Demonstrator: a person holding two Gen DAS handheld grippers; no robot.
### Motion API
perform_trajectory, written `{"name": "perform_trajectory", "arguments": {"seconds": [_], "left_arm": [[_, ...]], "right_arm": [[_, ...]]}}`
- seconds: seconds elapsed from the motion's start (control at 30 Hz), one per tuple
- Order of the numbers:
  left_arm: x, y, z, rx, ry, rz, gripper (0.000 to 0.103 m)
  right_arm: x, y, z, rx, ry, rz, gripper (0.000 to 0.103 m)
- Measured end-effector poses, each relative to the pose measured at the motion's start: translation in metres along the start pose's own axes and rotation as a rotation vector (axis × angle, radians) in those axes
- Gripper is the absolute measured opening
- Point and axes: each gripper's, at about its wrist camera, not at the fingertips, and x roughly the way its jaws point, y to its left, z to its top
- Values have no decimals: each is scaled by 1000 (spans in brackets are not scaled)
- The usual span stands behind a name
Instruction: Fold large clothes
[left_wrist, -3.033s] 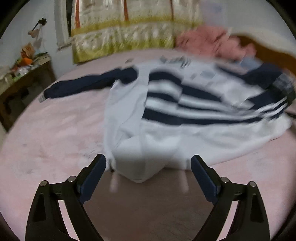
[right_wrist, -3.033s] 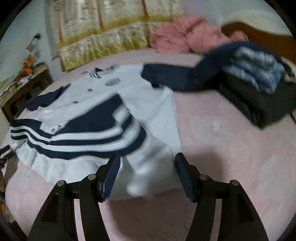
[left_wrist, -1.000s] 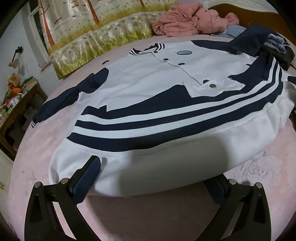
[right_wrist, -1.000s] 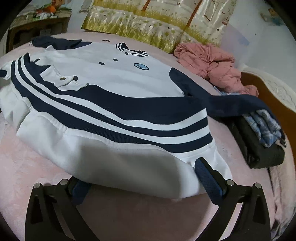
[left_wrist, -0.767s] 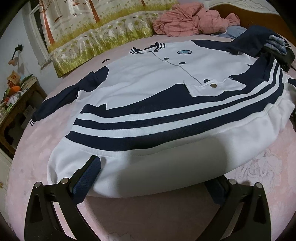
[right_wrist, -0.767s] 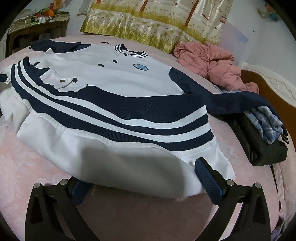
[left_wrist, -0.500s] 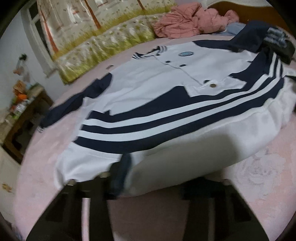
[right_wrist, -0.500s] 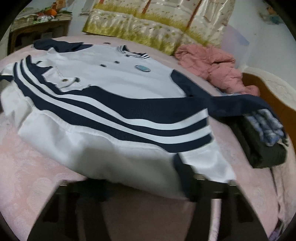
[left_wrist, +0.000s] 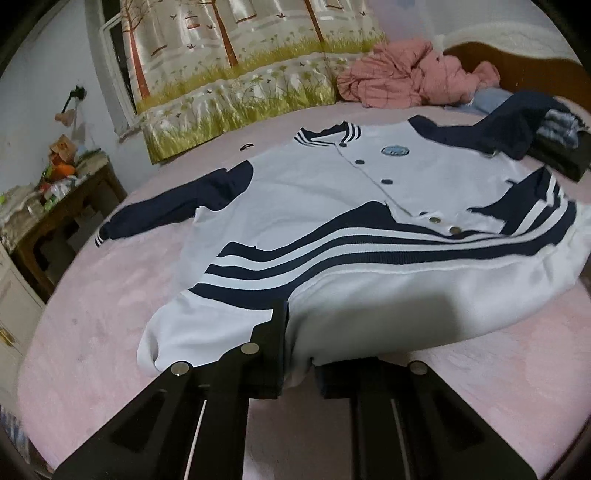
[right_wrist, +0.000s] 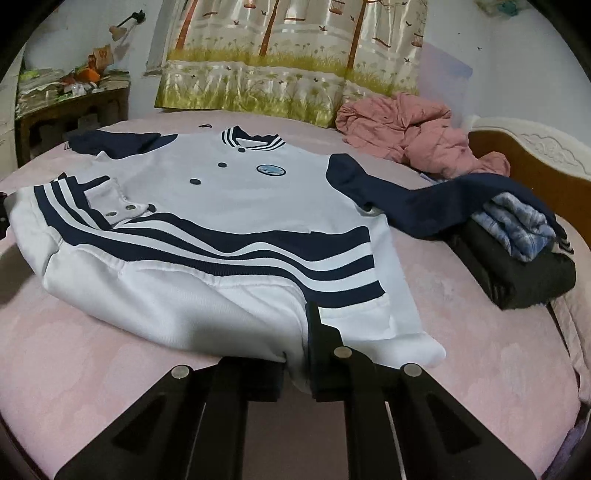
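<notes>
A white jacket with navy sleeves and navy stripes lies front up, spread across the pink bed cover. My left gripper is closing on the white hem near its left corner, and the cloth bunches between the fingers. In the right wrist view the same jacket shows, and my right gripper is closing on the hem near the right corner, pinching a fold. One navy sleeve drapes over a stack of folded clothes. The other sleeve lies flat to the left.
A stack of folded dark and blue clothes sits on the bed at the right. A crumpled pink garment lies near the wooden headboard. A cluttered wooden side table stands left of the bed, and a patterned curtain hangs behind.
Both grippers went from wide open around the hem to pinched on it. Both views have risen a little, and the hem bunches up at each grip.
</notes>
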Motion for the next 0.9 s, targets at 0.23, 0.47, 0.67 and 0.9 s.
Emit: {"name": "perform_trajectory", "arguments": {"seconds": [0.23, 0.47, 0.67, 0.9], "left_arm": [[-20, 7, -15, -25, 37, -71, 12], [8, 26, 27, -58, 103, -127, 15], [71, 52, 94, 42, 211, -248, 16], [145, 74, 135, 44, 331, -313, 25]], "right_arm": [[-19, -8, -12, 46, 32, 58, 10], [-7, -26, 35, 58, 51, 99, 12], [63, -44, 105, 14, 129, 130, 12], [144, -36, 143, -35, 232, 128, 12]]}}
